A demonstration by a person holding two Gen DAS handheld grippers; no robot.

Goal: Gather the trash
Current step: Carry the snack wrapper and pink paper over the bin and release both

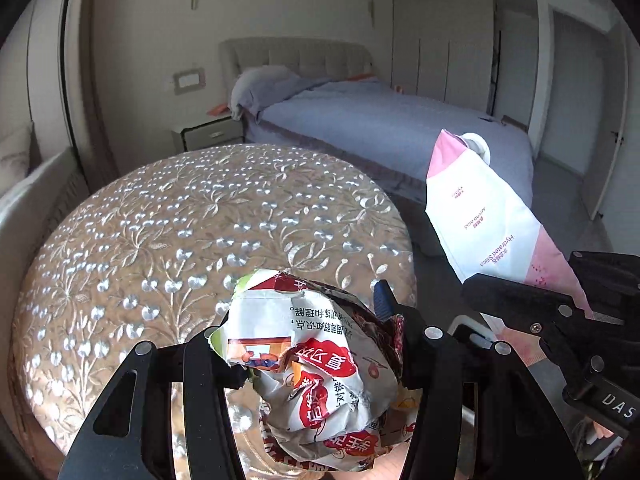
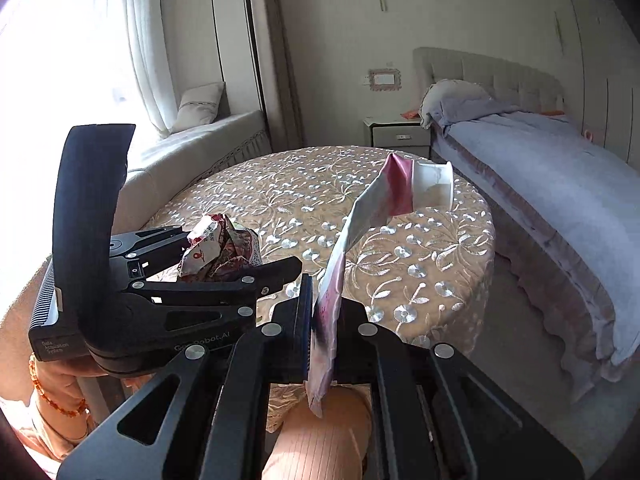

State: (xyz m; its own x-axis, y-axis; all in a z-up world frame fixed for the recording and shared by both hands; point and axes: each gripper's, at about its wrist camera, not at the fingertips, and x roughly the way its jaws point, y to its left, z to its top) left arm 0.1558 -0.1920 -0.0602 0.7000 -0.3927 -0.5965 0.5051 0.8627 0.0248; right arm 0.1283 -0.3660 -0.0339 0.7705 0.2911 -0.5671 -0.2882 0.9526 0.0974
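Note:
My left gripper [image 1: 308, 344] is shut on a crumpled red-and-white printed wrapper [image 1: 316, 368], held above the near edge of a round table. From the right wrist view the same wrapper [image 2: 218, 250] shows between the left gripper's black fingers [image 2: 240, 270]. My right gripper [image 2: 324, 312] is shut on the flat tail of a pink-and-white squeeze tube [image 2: 360, 216], whose white cap [image 2: 434, 186] points away over the table. In the left wrist view the tube [image 1: 480, 216] rises at the right, pinched by the right gripper [image 1: 532, 300].
The round table [image 1: 168, 232] wears a beige embroidered cloth. Behind it stands a bed [image 1: 380, 120] with a lilac cover, a nightstand [image 1: 208, 132] and wardrobes [image 1: 440, 32]. A window seat [image 2: 208, 132] with a cushion lies left. A person's knee [image 2: 320, 432] shows below.

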